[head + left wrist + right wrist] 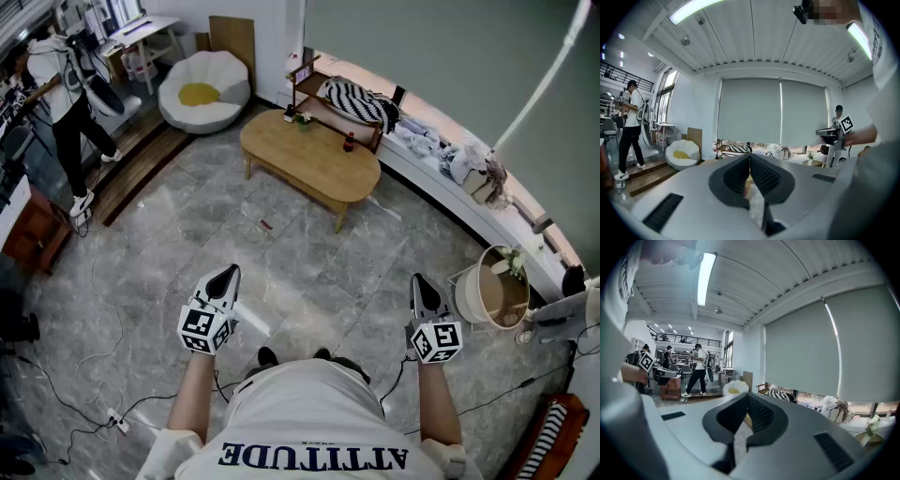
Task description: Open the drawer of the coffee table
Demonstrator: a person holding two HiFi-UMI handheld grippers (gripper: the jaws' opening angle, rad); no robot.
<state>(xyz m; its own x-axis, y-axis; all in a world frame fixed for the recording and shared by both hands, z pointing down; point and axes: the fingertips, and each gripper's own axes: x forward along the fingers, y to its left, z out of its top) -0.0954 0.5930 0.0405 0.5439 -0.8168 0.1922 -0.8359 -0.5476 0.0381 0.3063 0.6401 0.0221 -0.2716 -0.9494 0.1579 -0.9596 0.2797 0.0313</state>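
The oval light-wood coffee table [309,159] stands some way ahead on the grey marble floor, with a small dark bottle [349,142] and a little plant [302,118] on its top. Its drawer cannot be made out from here. My left gripper [228,272] and right gripper [422,279] are held out in front of my body, both pointing towards the table and well short of it. In the left gripper view the left gripper [750,156] has its jaws pressed together with nothing between them. The right gripper [746,394] looks the same in its own view.
A white and yellow egg-shaped beanbag [202,92] lies behind the table on the left. A wooden rack with a striped cushion [352,98] stands behind it. A round cream basket [492,286] is at my right. A person [61,103] stands far left. Cables [112,422] trail on the floor.
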